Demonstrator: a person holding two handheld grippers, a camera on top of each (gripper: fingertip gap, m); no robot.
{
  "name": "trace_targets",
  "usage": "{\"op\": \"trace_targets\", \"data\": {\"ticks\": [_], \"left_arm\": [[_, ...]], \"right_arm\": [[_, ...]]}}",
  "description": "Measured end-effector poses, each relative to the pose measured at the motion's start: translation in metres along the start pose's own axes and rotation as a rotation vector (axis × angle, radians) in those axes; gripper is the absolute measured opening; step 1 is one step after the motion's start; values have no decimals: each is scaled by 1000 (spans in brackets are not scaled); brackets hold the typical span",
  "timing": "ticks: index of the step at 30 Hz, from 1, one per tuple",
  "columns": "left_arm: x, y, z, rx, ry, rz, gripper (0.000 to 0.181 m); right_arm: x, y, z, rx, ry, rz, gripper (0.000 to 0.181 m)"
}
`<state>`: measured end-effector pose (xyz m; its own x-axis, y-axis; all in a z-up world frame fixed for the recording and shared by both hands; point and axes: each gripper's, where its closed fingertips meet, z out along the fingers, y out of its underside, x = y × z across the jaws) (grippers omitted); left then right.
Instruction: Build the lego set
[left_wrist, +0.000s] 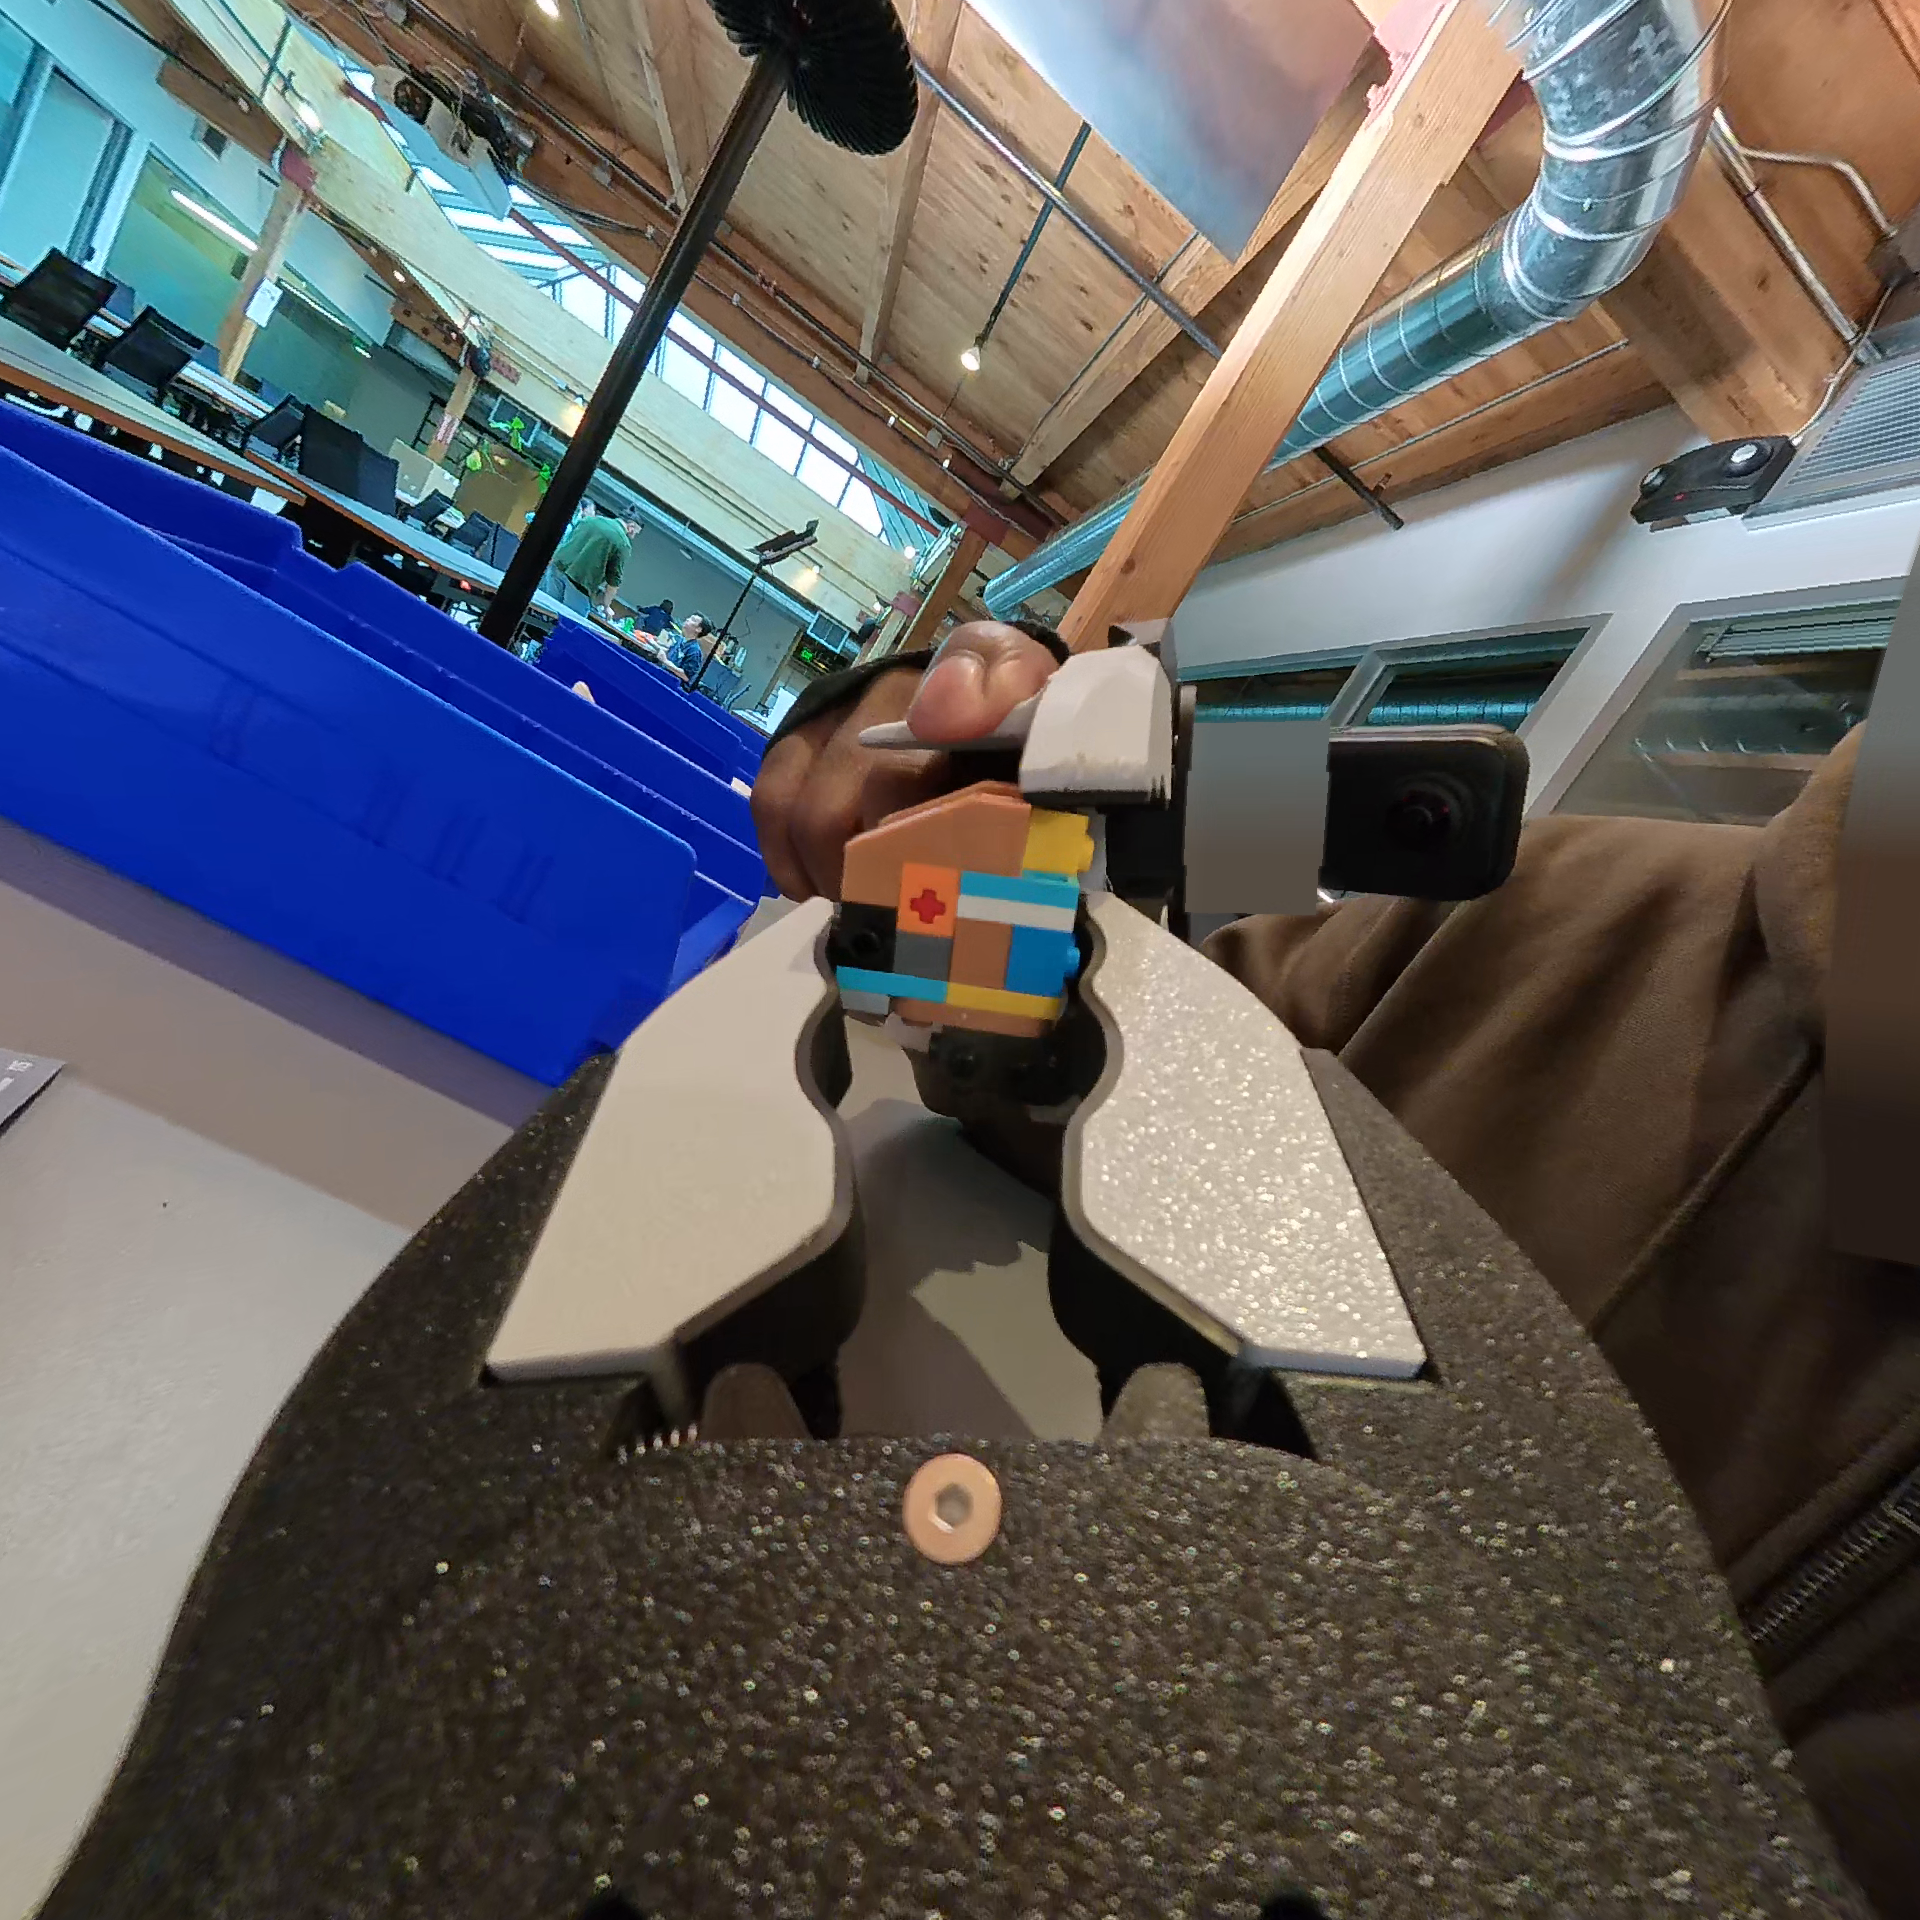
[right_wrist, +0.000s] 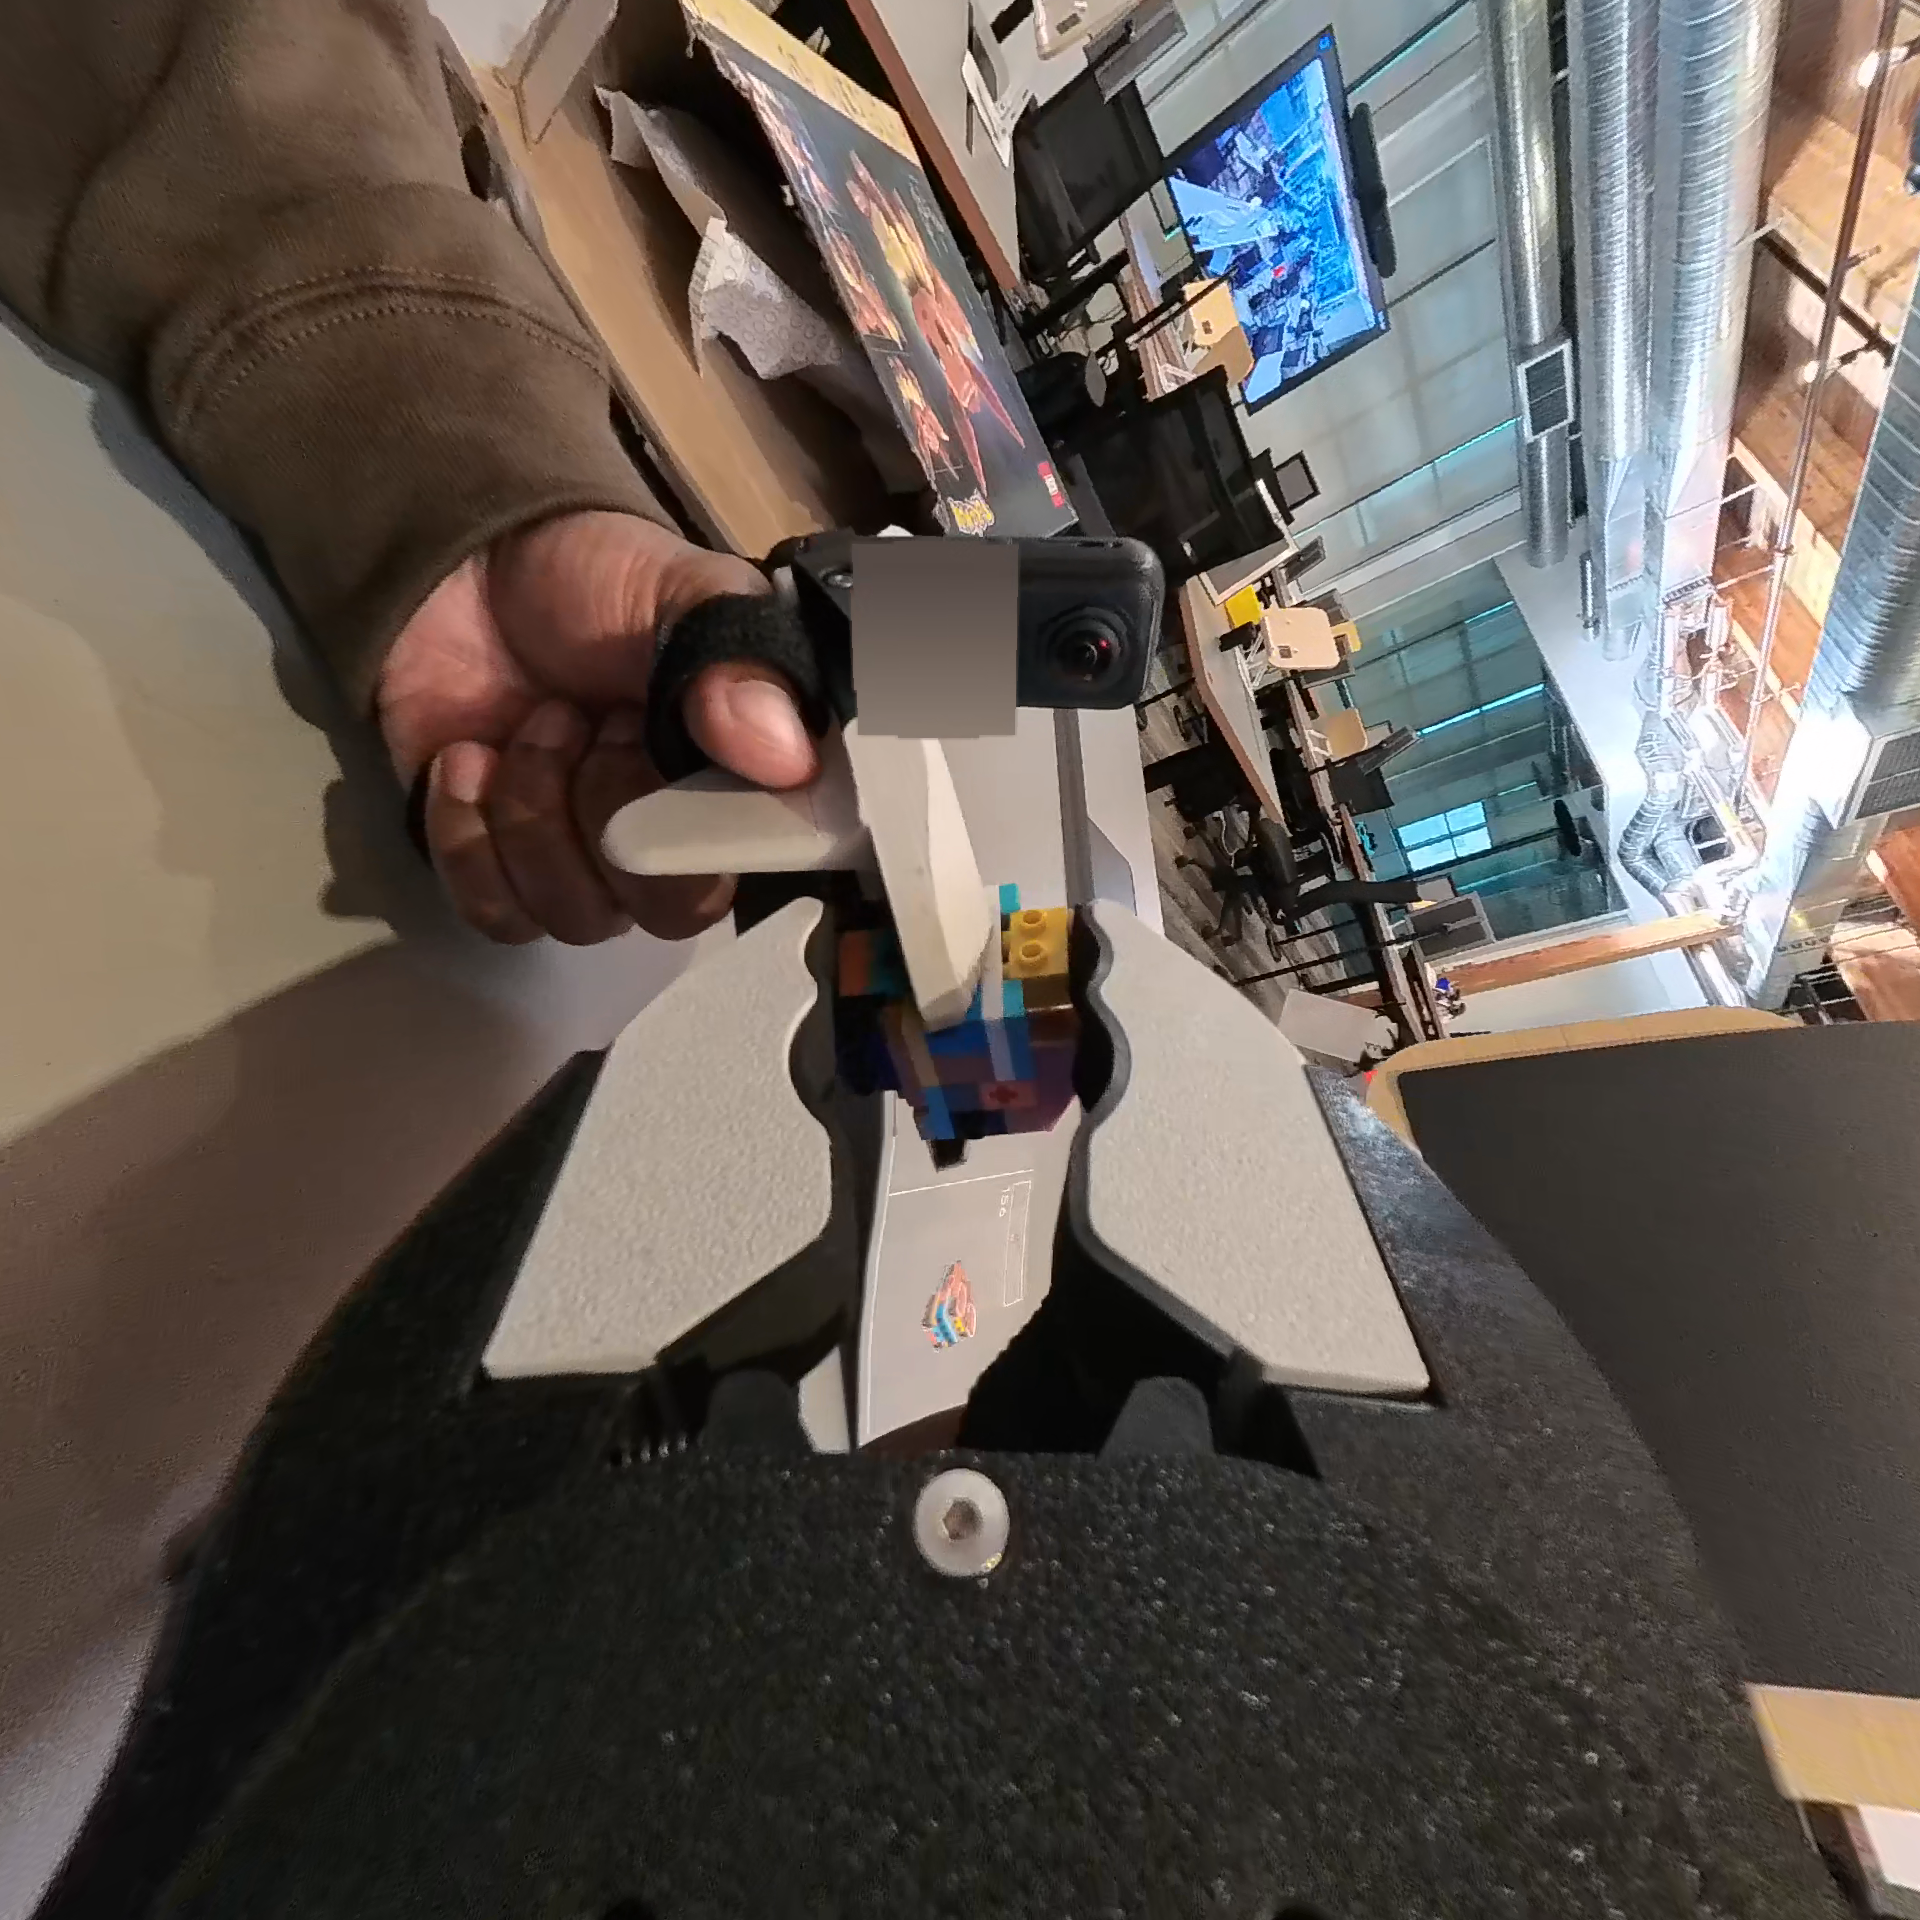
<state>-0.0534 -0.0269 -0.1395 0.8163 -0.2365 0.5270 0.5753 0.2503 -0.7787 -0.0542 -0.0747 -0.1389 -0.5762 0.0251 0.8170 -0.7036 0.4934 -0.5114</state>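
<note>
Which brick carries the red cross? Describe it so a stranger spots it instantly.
Start at the left claw, shut on the multicoloured plastic brick assembly. On its near face, upper left, sits a small square orange tile; alone among the tan, blue, yellow neighbours, it bears a red cross.

Left wrist view: mounted on the left gripper, looking forward along its fingers and tilted upward; blue bins to the left, timber ceiling and silver duct above. Very near the lego build between its fingertips.

Right wrist view: mounted on the right gripper, looking along its fingers, rolled sideways so that the room and wall screen stand tilted. Equally near.

Shared: the lego build, seen from opposing sides; each view also shows the other gripper's camera and holding hand.
</note>
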Motion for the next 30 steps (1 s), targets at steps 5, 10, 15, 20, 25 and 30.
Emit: {"op": "trace_targets", "data": {"ticks": [5,10,15,20,25,30], "left_arm": [[2,-2,0,8,10,-2,40],[3,-6,-1,28,25,-16,40],[5,-4,0,22,42,-19,40],[6,-2,1,10,45,-13,40],[7,0,2,-9,48,-12,40],[6,1,2,-25,40,-4,40]], "right_arm": [[3,-2,0,16,21,1,43],[5,-4,2,29,60,-15,44],[4,-6,1,29,59,-34,45],[5,-6,-1,30,55,-43,49],[0,-6,-2,32,31,-77,45],[-1,-5,-3,34,19,-77,44]]}}
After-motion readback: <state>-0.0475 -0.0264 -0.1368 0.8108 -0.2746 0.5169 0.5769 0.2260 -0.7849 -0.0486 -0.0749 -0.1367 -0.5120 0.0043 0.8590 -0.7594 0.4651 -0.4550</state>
